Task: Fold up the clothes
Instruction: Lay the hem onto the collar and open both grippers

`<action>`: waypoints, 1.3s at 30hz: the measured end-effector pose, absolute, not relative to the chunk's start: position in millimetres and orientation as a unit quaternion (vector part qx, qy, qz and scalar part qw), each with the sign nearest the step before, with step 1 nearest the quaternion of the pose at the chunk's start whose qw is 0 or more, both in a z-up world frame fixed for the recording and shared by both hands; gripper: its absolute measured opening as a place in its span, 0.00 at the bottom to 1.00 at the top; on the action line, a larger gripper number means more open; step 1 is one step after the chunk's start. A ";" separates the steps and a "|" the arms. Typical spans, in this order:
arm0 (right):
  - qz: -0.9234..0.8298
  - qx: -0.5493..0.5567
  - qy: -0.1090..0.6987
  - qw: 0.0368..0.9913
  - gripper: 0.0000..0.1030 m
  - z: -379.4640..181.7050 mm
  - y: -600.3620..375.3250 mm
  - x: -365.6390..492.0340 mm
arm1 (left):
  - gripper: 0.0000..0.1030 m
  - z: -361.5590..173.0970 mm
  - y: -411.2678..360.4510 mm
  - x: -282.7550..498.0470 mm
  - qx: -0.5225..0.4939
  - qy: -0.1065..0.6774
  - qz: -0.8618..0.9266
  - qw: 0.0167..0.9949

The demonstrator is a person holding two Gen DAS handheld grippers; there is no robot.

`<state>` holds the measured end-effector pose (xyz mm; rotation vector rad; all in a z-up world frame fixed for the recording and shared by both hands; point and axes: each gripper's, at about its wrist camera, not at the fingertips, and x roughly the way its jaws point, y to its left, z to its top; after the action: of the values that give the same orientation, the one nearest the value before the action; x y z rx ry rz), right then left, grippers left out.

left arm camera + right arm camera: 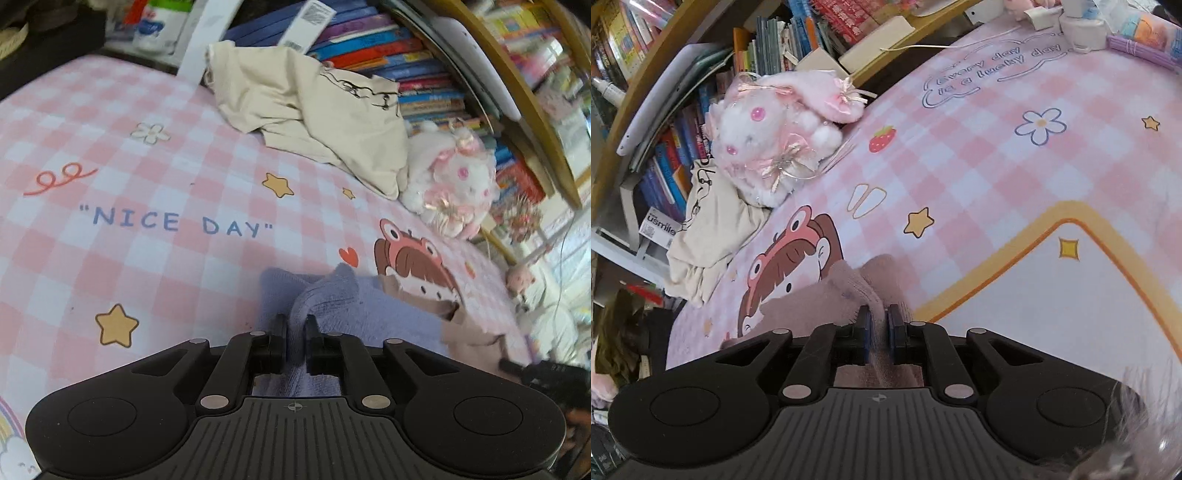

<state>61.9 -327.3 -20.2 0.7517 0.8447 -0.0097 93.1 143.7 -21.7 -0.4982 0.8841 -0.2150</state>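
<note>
jaws of both grippers [295,325] [878,314] pinch knit garment [351,310].

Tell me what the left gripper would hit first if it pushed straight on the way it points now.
The left gripper is already shut on a bunched fold of the lavender knit garment, so it would push into that first. Beyond it lies the pink checked sheet. Depth there is hard to judge.
</note>
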 end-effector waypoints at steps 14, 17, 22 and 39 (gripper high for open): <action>-0.012 0.140 0.362 0.922 0.01 17.2 -282.8 78.0 | 0.04 0.4 110.4 111.8 -0.091 0.386 -0.120 0.910; -0.032 0.163 0.377 0.911 0.01 7.2 -290.8 83.8 | 0.04 -8.9 112.3 113.7 -0.092 0.397 -0.111 0.906; -0.027 0.183 0.350 0.918 0.05 10.8 -296.0 68.7 | 0.07 -15.3 111.4 113.2 -0.094 0.404 -0.109 0.903; -0.021 0.158 0.395 0.905 0.05 -14.0 -283.1 81.6 | 0.10 -19.5 121.8 114.3 -0.109 0.405 -0.102 0.902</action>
<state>81.6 -283.1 -14.0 0.3272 0.8163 -0.0438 114.3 121.8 -19.5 -0.2251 0.8376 -0.2106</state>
